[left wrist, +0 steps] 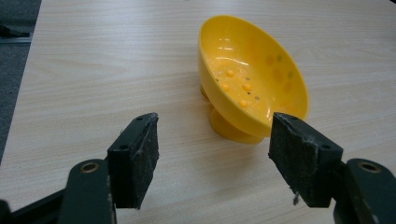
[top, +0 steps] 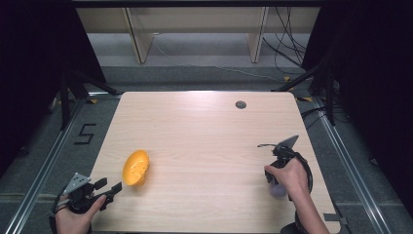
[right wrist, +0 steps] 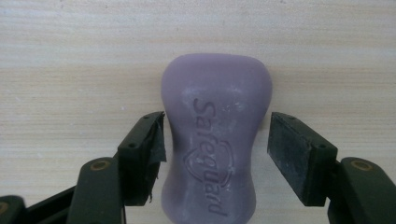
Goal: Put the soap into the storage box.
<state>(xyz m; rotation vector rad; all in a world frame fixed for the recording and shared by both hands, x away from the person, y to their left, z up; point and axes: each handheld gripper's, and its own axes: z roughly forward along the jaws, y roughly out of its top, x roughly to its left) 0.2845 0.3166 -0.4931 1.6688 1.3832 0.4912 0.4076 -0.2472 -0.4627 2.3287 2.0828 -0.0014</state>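
1. Your right gripper (right wrist: 215, 154) stands spread, a pad on either side of the soap (right wrist: 215, 135), which lies flat on the table (top: 204, 131). The left pad is touching or nearly touching the bar; the right pad stands clear, so nothing is pinched yet.
2. Your left gripper (left wrist: 212, 158) is also spread and empty, aimed at the yellow dish (left wrist: 252, 74), which stands tilted on its foot just ahead of the jaws.
3. By my reading, the work is at its start: the soap is not gripped or lifted, and the dish holds nothing.
4. In the high view the soap (top: 277, 190) sits near the right front corner, close to the edges; the dish (top: 135, 167) sits toward the left front.
5. Between them the tabletop lies bare, giving open room for a carry across.
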